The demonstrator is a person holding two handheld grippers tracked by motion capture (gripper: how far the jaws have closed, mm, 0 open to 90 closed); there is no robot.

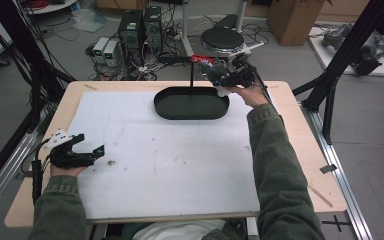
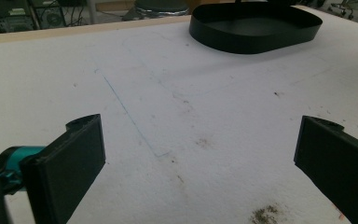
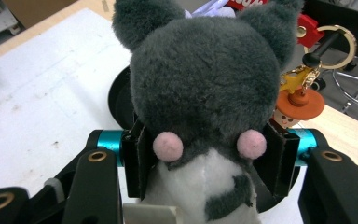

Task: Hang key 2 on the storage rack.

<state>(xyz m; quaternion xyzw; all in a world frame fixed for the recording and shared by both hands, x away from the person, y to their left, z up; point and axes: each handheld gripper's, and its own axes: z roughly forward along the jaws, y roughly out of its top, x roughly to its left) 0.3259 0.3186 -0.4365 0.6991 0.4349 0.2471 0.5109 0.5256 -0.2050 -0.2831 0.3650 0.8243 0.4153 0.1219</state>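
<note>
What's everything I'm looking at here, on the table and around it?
Plush toy: one, grey and white with pink cheeks, clamped in the right claw above the tray's far right end.
Tray: one, black, oval, far middle of the table, with a thin upright stand.
Keyring charms: a few, red, orange and gold, hanging just behind the plush.
Mat: one, white, stained, covering most of the table.
Table: one, light wood.
Computer towers: two, dark, on the floor beyond.
Stool: one, black, beyond.
Left claw: one, black, open, resting near left.
Right claw: one, black.
</note>
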